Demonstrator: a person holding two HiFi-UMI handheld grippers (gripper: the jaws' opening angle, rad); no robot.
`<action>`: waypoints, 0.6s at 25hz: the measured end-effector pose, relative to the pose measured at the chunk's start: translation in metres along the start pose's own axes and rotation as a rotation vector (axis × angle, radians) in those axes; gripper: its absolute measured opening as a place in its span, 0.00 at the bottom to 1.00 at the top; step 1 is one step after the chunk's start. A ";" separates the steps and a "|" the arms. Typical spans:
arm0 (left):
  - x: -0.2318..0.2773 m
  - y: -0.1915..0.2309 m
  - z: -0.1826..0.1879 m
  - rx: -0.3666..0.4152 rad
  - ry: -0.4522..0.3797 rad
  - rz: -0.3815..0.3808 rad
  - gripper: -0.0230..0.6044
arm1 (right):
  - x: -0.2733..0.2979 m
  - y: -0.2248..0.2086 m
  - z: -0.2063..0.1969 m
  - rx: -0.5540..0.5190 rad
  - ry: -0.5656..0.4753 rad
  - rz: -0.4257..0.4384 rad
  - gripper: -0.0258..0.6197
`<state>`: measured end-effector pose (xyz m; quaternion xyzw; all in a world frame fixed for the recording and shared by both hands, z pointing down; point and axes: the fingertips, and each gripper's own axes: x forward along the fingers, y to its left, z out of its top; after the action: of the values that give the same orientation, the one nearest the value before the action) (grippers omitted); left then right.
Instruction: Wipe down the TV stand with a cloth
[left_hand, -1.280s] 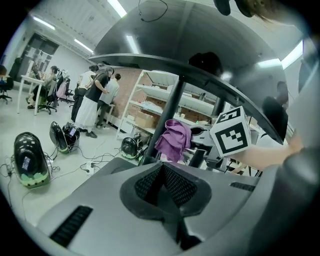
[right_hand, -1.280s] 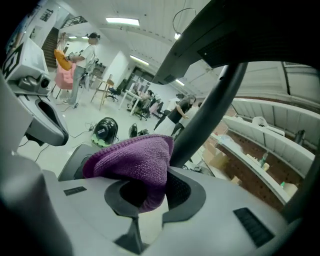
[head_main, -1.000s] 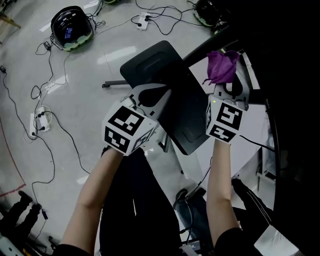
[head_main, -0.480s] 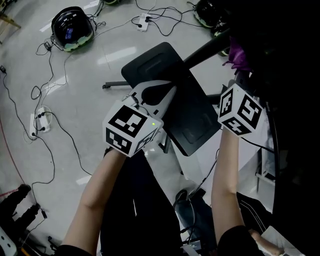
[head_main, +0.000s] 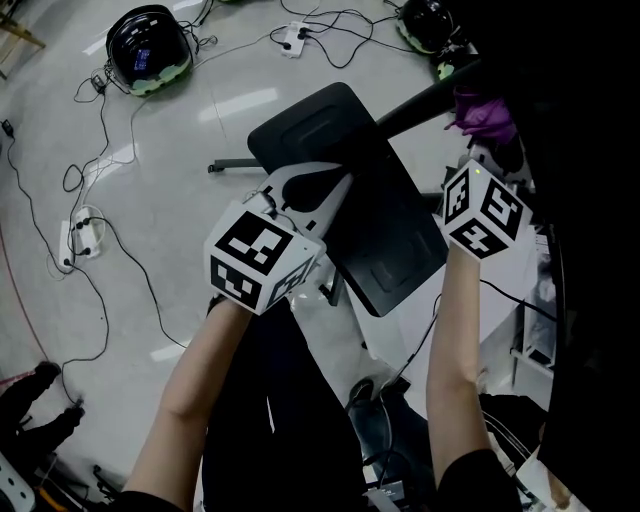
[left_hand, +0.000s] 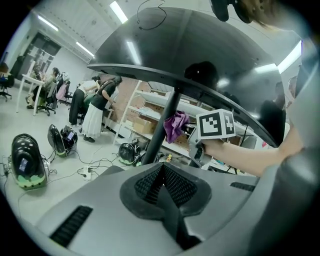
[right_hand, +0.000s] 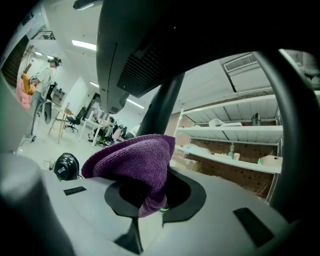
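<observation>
Slanted stand pole (head_main: 420, 100) just beside cloth (head_main: 483, 112)

My left gripper (head_main: 303, 190) over the stand base (head_main: 385, 235), right gripper (right_hand: 146, 199) at two o'clock, cloth (head_main: 482, 112) in it beside the pole (head_main: 425, 98), helmet (head_main: 148, 45) at ten o'clock

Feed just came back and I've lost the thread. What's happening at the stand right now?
A person is working on the TV stand with a handheld gripper in each hand. The right gripper is shut on a purple cloth, held right at the stand's black pole. Whether the cloth actually presses on the pole isn't clear. The left gripper is shut with nothing in it, hovering over the stand's flat black base.
</observation>
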<state>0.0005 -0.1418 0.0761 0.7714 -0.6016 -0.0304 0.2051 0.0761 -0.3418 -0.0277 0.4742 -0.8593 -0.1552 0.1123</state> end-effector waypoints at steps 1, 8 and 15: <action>0.001 0.001 -0.002 0.002 0.004 0.002 0.05 | 0.002 0.001 -0.005 0.000 0.007 0.003 0.16; 0.007 0.006 -0.015 -0.007 0.022 0.004 0.05 | 0.014 0.009 -0.031 0.014 0.037 0.033 0.16; 0.016 0.008 -0.027 -0.017 0.041 0.005 0.05 | 0.023 0.015 -0.064 0.027 0.091 0.057 0.16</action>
<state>0.0053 -0.1509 0.1068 0.7686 -0.5988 -0.0193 0.2241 0.0740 -0.3644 0.0378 0.4574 -0.8686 -0.1185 0.1491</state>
